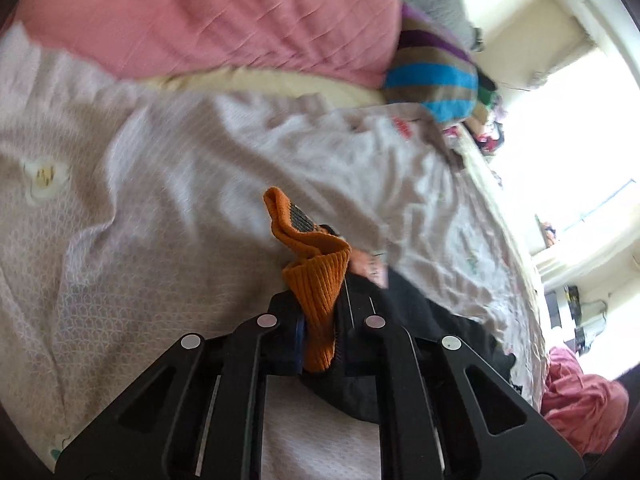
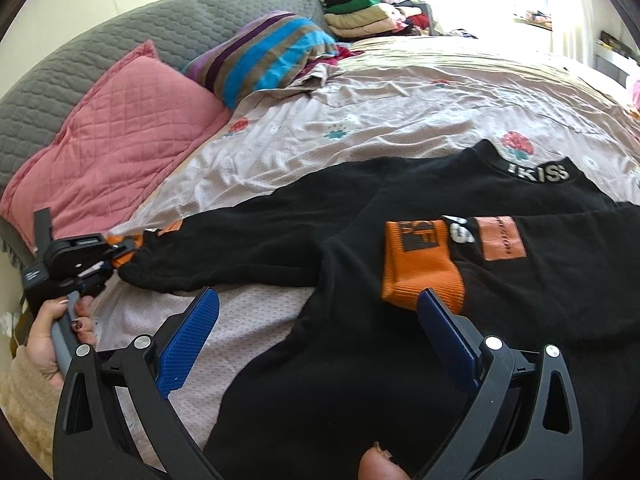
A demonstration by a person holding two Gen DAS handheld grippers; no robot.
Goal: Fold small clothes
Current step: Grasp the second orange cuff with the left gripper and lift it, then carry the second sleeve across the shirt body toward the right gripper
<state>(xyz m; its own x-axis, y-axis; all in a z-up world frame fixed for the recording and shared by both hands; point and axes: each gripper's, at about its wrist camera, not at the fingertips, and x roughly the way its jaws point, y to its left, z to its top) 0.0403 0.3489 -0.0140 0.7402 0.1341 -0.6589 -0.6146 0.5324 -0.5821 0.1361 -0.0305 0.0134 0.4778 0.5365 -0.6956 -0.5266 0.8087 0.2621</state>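
Note:
A black sweatshirt point(image 2: 400, 320) with orange cuffs lies spread on the bed. Its right sleeve is folded across the chest, orange cuff point(image 2: 420, 264) on top. My left gripper point(image 1: 320, 312) is shut on the orange cuff point(image 1: 316, 280) of the left sleeve, lifted a little over the sheet; it also shows in the right wrist view point(image 2: 120, 254) at the far left. My right gripper point(image 2: 320, 320) is open and empty, hovering over the sweatshirt body, its blue pads point(image 2: 188, 340) wide apart.
The bed sheet point(image 2: 360, 120) is pale pink with flower prints. A pink quilted pillow point(image 2: 108, 132), a striped pillow point(image 2: 264, 52) and a grey headboard point(image 2: 120, 28) sit at the back. Folded clothes point(image 2: 360, 16) are stacked in the far corner.

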